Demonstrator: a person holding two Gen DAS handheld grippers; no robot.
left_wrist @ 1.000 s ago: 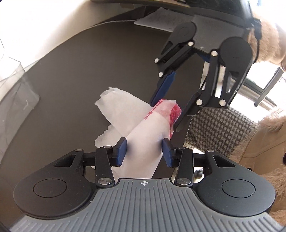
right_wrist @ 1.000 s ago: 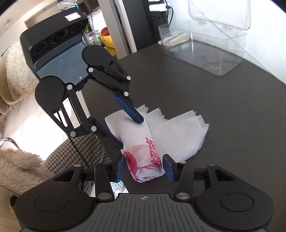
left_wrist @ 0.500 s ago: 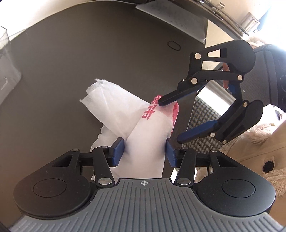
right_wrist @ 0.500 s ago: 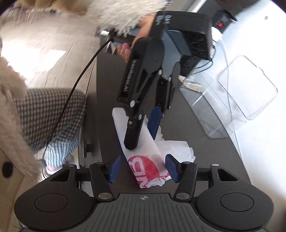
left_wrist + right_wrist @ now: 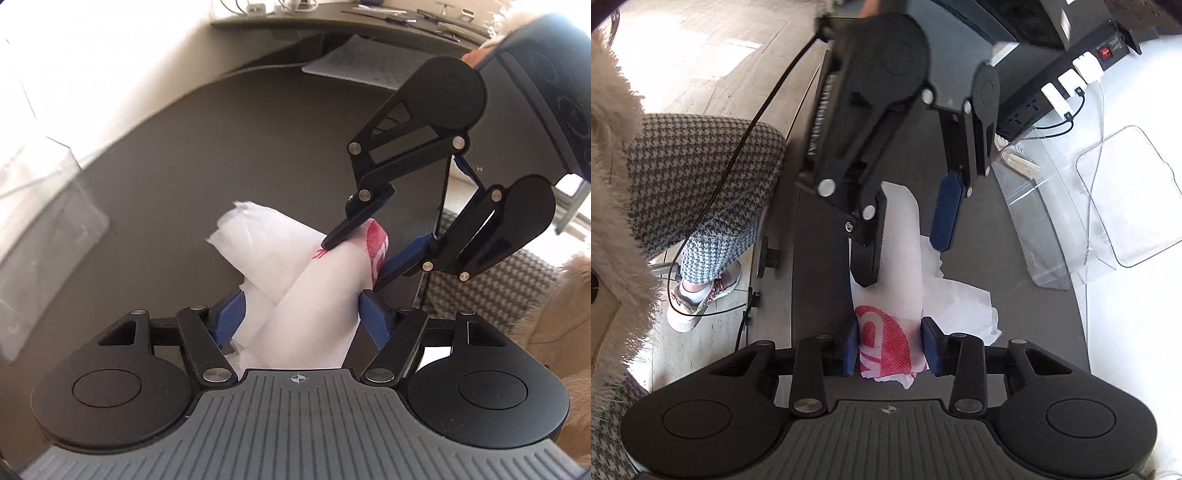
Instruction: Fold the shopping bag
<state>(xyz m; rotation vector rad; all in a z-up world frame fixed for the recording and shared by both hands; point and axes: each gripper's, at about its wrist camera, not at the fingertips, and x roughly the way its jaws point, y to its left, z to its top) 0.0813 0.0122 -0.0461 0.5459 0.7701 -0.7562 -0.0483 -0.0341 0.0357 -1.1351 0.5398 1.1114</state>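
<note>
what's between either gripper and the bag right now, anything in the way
Nothing visible. The right gripper is shut on the red-printed end of the shopping bag. The left gripper has just been opening, with the white end of the bag between its pads and no other object intervening. Only bare table lies around the bag.

Your left wrist camera looks steeply down along its own fingers, close over the dark table (image 5: 207,155), facing the right gripper (image 5: 351,254) at frame right. Your right wrist camera looks down the opposite way, meeting the left gripper (image 5: 905,254) at frame centre. Both views share the rolled shopping bag (image 5: 314,295) (image 5: 897,266), very near.
</note>
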